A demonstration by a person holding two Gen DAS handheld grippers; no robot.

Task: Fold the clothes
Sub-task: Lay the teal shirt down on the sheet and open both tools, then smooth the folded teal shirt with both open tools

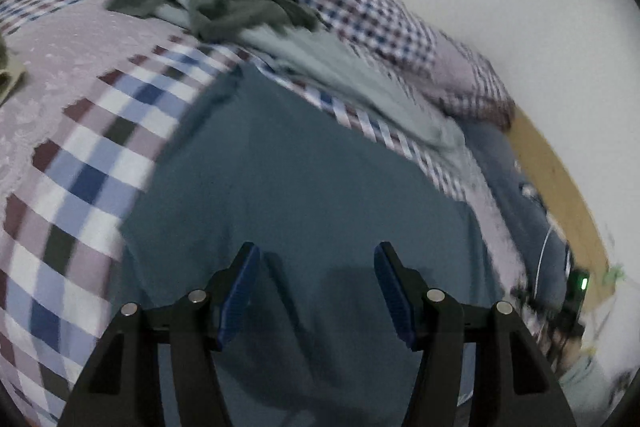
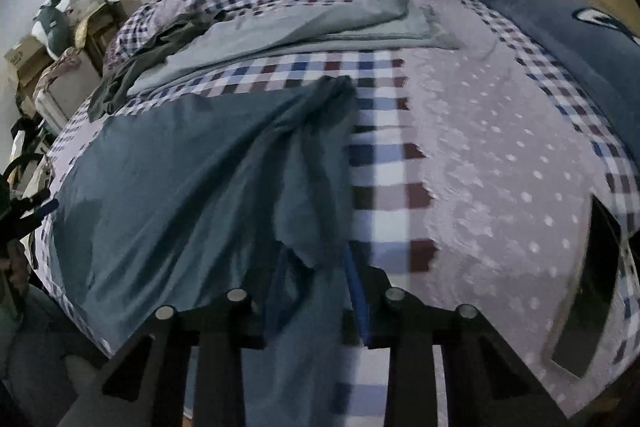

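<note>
No brand, label or readable writing shows in either view; the dark blue pillow (image 2: 576, 43) at the head of the bed carries a pale printed shape, but it is cut off and cannot be read.

The teal shirt (image 1: 288, 187) lies spread on the checked bedspread (image 1: 80, 163), in the near half of the bed. In the left wrist view its far edge runs close to a striped band of the cover, and bare checked cloth stays open to the left of it. In the right wrist view a wide stretch of dotted lilac cover (image 2: 500, 155) lies free to the right of the shirt, up to a dark phone (image 2: 588, 287) resting near the bed's edge. Beyond the shirt, a pale grey garment (image 2: 320, 23) lies flat across the bed, with a dark olive garment (image 1: 216, 3) crumpled on its end; both sit apart from the teal shirt.

The shirt looks smooth and flat under the left gripper (image 1: 316, 251), whose blue-padded fingers stand spread wide just above the cloth, holding nothing. On the right side the fabric is gathered into long folds that run down to the right gripper (image 2: 316, 267), whose fingers are pinching a bunched edge of the shirt between them, with the cloth draping over them.
</note>
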